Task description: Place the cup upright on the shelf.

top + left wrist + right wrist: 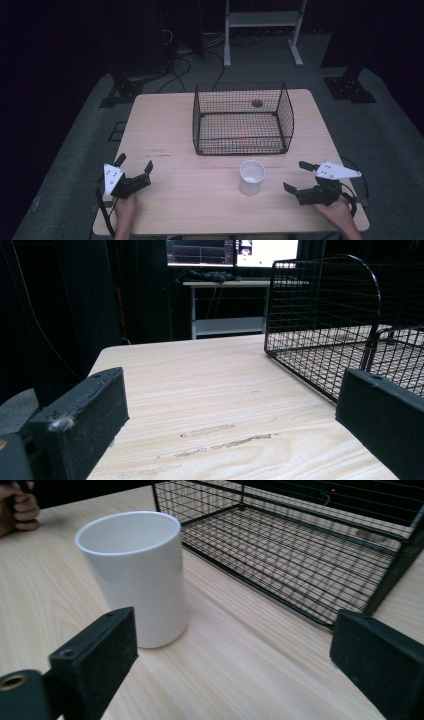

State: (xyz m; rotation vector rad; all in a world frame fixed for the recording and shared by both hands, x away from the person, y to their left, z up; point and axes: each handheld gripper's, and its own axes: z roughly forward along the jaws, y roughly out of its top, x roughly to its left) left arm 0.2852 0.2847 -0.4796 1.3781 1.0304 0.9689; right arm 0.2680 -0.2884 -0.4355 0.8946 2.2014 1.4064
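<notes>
A white cup (251,177) stands upright and empty on the desk (175,130), just in front of the wire basket (243,119) and apart from it. The right tool (299,179) is held near the cup, on its right, with the jaws spread wide and nothing between them; in the right gripper view the cup (134,575) is seen close ahead, toward the left jaw rather than centred in the gap. The left tool (135,167) is kept well apart at the left of the desk, its jaws also wide and empty, aimed past the basket's (325,325) near corner.

The approach to the cup is judged to be the step in hand; no grasp has been made. For the next move, the right tool would need to be shifted so that the cup sits between the jaws, then closed on its wall. The basket is probably where the cup is meant to be placed, which would call for a lift over the front edge.
</notes>
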